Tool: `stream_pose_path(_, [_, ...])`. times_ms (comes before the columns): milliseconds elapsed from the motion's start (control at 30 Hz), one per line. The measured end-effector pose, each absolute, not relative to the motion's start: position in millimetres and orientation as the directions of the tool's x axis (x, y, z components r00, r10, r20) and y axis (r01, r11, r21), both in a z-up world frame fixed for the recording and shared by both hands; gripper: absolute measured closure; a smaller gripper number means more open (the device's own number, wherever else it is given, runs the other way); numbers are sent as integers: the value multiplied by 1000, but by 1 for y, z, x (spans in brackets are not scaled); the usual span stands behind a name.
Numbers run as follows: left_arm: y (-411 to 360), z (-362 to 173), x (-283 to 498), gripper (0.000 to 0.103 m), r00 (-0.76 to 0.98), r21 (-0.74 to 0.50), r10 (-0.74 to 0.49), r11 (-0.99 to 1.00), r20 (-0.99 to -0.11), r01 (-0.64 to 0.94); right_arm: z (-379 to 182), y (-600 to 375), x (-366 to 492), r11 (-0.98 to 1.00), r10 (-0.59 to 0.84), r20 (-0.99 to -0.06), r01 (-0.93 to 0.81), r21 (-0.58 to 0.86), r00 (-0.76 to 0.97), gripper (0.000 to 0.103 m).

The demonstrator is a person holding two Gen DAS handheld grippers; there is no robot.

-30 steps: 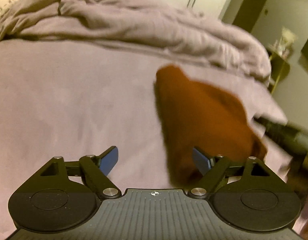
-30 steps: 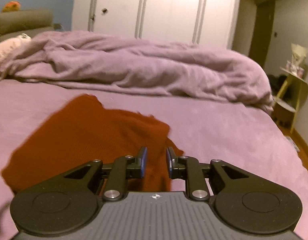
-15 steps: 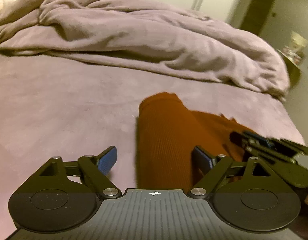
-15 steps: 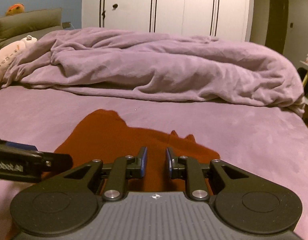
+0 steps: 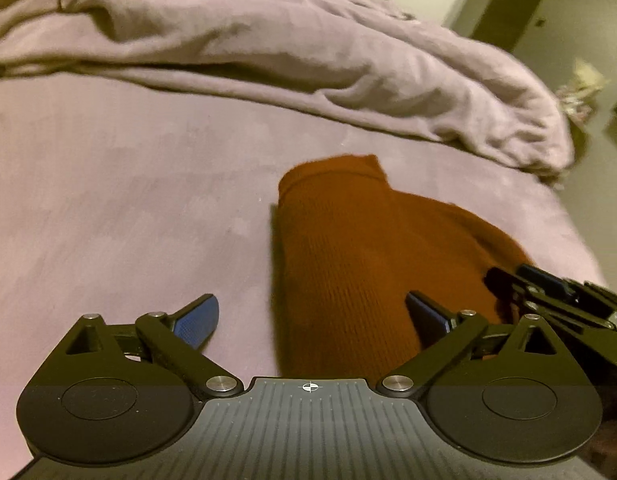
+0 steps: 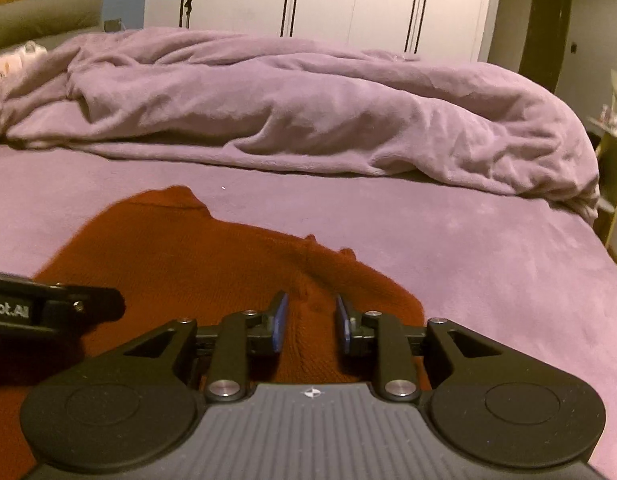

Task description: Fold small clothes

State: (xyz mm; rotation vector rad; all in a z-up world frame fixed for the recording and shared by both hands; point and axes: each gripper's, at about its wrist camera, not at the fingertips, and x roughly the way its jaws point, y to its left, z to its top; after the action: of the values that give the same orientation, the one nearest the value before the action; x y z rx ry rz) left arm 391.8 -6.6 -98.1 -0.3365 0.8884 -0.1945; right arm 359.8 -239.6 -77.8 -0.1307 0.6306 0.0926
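Note:
A rust-orange knitted garment (image 5: 348, 256) lies on the purple bed sheet (image 5: 128, 200); in the right wrist view it (image 6: 180, 256) spreads wide in front of me. My left gripper (image 5: 312, 320) is wide open and empty, low over the garment's near left edge. My right gripper (image 6: 310, 322) is partly open, its pads a little apart over a raised ridge of the knit, gripping nothing. The right gripper also shows at the right edge of the left wrist view (image 5: 556, 292), and the left gripper at the left edge of the right wrist view (image 6: 52, 310).
A crumpled lilac duvet (image 6: 308, 108) lies across the far side of the bed. White wardrobe doors (image 6: 348, 0) stand behind it. A small yellow side table (image 6: 612, 168) stands past the bed's right edge.
The right gripper's jaws have opened a little from nearly shut. The garment has settled flat on the sheet. Both grippers have come lower and closer to it.

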Motion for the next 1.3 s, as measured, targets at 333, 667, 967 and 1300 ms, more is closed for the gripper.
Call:
stream_pose_path(333, [23, -109, 372, 2, 442, -652, -609, 755, -659, 69, -79, -353, 292, 906, 328, -650, -33, 423, 685, 38])
stream_pose_path(667, [8, -128, 399, 24, 429, -717, -667, 694, -609, 63, -118, -357, 324, 747, 544, -597, -16, 665, 589, 55])
stream_pose_path(967, [19, -120, 393, 52, 469, -736, -680, 671, -563, 88, -107, -340, 320, 767, 523, -591, -39, 640, 614, 71])
stream_pose_path(1300, [77, -58, 344, 50, 525, -622, -590, 770, -613, 140, -62, -268, 296, 745, 631, -547, -233, 625, 550, 72])
